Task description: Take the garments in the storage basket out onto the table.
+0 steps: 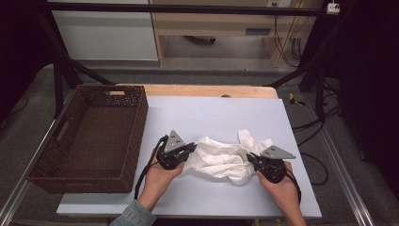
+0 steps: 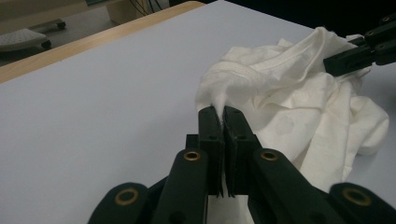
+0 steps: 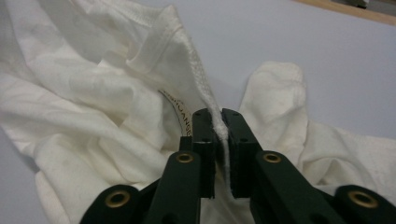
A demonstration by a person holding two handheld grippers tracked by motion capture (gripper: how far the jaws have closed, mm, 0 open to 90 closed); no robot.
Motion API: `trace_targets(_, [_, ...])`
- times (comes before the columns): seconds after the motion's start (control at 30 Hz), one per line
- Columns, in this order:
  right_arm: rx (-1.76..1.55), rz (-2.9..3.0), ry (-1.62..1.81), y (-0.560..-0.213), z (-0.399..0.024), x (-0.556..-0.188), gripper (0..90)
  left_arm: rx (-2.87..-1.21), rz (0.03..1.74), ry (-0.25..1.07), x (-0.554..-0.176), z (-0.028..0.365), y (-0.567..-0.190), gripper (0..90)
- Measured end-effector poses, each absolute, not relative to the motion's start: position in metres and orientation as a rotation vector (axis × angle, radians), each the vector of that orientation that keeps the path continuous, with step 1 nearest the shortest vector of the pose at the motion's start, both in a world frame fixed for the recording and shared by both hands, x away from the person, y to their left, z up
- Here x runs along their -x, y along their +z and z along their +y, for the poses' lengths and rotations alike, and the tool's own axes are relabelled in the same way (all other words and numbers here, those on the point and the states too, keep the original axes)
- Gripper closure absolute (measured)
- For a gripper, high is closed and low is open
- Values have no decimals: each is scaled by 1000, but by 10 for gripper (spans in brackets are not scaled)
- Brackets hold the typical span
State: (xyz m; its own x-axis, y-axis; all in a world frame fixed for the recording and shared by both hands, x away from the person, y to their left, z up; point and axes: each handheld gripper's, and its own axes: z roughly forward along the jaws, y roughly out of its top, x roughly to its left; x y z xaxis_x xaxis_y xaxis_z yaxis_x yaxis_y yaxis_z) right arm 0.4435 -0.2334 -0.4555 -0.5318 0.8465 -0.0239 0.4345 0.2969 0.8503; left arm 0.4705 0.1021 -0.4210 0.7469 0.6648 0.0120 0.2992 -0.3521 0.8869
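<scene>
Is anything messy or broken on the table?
Nothing looks broken. The white shirt lies crumpled in a heap on the table, pinched by the left tongs and right tongs. The basket sits straight.

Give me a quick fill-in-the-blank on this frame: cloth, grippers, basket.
1. Both grippers are shut on the crumpled ____ garment.
2. The left gripper pinches a fold of it, while the right gripper clamps a stitched ____.
3. The brown wicker basket stands to the ____ of the garment in the high view.
4. The inside of the basket is ____.

Missing words: white; hem; left; empty
</scene>
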Motion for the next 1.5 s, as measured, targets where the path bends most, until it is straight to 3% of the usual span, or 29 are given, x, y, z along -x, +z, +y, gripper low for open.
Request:
trace_targets(0.73, [-1092, 1876, 1220, -371, -242, -462, 885, -1870, 702, 598, -488, 97, -372, 870])
trace_targets(1.5, [-1023, 1773, 1331, -323, -212, -467, 887, -1754, 765, 803, -513, 124, -306, 871])
